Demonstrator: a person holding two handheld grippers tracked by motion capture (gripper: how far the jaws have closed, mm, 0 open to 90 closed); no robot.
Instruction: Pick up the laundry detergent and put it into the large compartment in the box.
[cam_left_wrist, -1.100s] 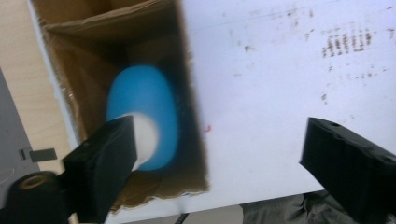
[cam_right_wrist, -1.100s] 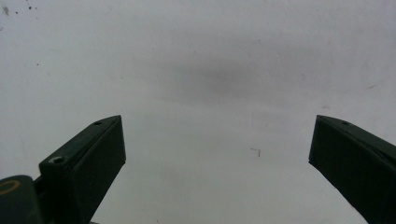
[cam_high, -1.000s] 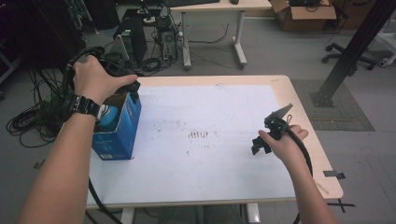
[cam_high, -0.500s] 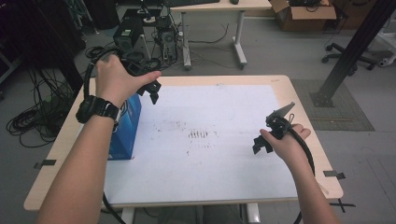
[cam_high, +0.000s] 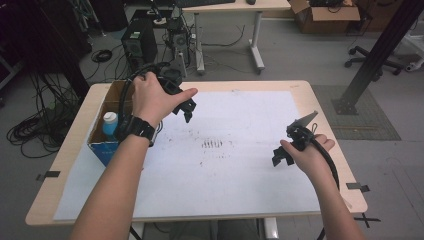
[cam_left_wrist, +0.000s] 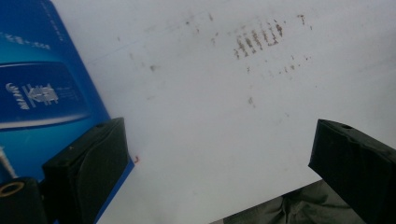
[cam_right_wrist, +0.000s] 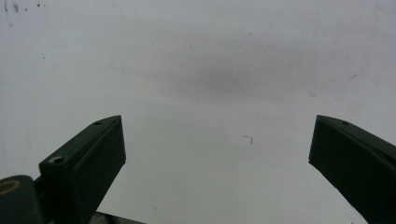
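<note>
Left gripper (cam_high: 187, 111), matte black and blocky, hangs over the white sheet (cam_high: 235, 180) just to the right of the blue box (cam_high: 103, 150); its jaws have just been opening and now stand wide with nothing between them. In the left gripper view its flat, square-cut pads (cam_left_wrist: 88, 163) frame bare, smudged paper, with the box's glossy blue printed wall at the left edge. That box is an open-topped cardboard carton, brown inside, standing upright at the left side of the wooden table (cam_high: 320, 100), its long axis running away from the person toward the far edge. A white bottle with a light blue cap (cam_high: 109, 121) stands upright inside it, at the near end. Right gripper (cam_high: 283, 156) rests low over the sheet near the table's right edge, jaws spread wide and empty, a grey three-cornered plate on top.
</note>
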